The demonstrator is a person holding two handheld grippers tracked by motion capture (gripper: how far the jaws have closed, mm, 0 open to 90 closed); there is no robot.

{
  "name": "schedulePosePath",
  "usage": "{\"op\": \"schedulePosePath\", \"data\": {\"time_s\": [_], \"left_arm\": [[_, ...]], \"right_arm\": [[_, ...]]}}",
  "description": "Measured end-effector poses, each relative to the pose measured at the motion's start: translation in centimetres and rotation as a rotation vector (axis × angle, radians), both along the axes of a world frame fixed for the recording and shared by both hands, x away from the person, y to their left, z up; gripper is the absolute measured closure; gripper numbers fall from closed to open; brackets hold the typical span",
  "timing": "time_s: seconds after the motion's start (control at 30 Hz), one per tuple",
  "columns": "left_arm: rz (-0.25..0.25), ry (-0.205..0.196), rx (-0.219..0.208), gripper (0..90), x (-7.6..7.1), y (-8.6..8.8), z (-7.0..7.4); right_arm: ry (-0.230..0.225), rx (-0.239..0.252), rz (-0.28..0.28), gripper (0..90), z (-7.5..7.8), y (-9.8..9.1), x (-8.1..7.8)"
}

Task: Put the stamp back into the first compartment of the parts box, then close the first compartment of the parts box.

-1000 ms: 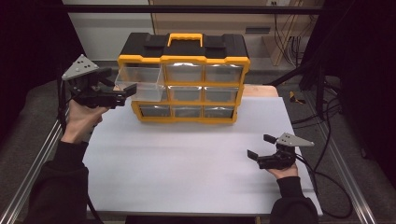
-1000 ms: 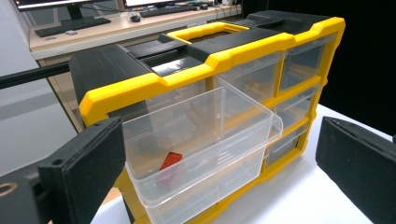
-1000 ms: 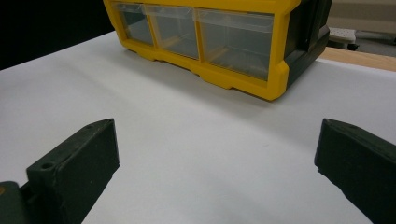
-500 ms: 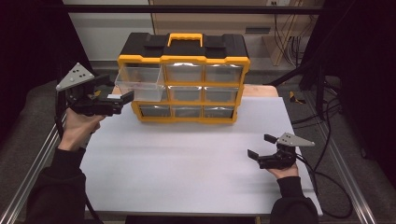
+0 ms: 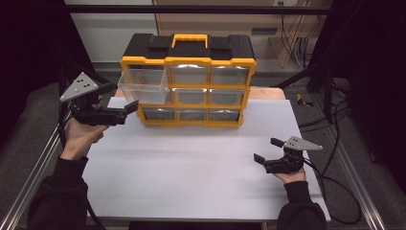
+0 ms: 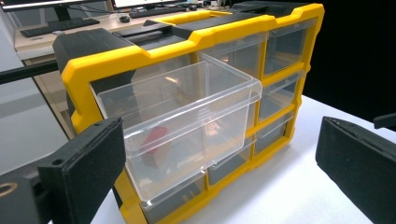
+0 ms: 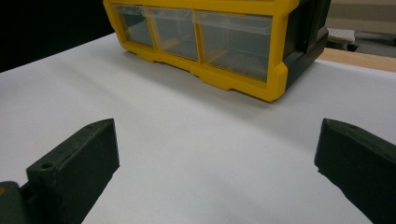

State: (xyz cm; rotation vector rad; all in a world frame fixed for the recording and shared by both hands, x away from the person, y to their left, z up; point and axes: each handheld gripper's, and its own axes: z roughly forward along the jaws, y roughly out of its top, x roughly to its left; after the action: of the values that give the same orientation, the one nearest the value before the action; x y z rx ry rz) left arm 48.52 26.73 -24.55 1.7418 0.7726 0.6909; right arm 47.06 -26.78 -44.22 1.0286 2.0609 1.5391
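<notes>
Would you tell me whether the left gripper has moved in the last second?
Yes. The left gripper drew back leftward from the organizer.

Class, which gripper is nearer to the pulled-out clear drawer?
Left. The left gripper hangs just beside the pulled-out clear drawer, jaws open. The right gripper sits far off, low over the white table.

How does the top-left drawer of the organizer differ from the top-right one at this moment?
The top-left drawer is pulled well out of the organizer; the top-right drawer sits flush in its slot. The top-left one holds a red item; what the top-right holds is unclear. Both are clear plastic.
</notes>
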Motion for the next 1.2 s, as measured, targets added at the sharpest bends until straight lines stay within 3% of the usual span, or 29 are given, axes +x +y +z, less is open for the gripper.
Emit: {"op": "schedulePosePath", "data": {"time_s": [0.33, 0.4, 0.73, 1.2], "left_arm": [[-0.003, 0.007, -0.005, 1.7, -0.3, 0.4, -1.0], [-0.003, -0.007, 0.004, 1.7, -0.3, 0.4, -1.1], [-0.001, 0.028, 0.002, 5.9, -0.3, 0.5, -2.6], [0.001, 0.038, -0.002, 25.1, -0.1, 0.6, -3.5]], "right_arm": [[-0.001, 0.001, 0.000, 0.3, 0.0, 0.0, 0.0], [0.000, 0.001, 0.000, 0.3, 0.0, 0.0, 0.0], [0.000, 0.001, 0.000, 0.3, 0.0, 0.0, 0.0], [0.002, -0.001, -0.001, 0.3, 0.0, 0.0, 0.0]]}}
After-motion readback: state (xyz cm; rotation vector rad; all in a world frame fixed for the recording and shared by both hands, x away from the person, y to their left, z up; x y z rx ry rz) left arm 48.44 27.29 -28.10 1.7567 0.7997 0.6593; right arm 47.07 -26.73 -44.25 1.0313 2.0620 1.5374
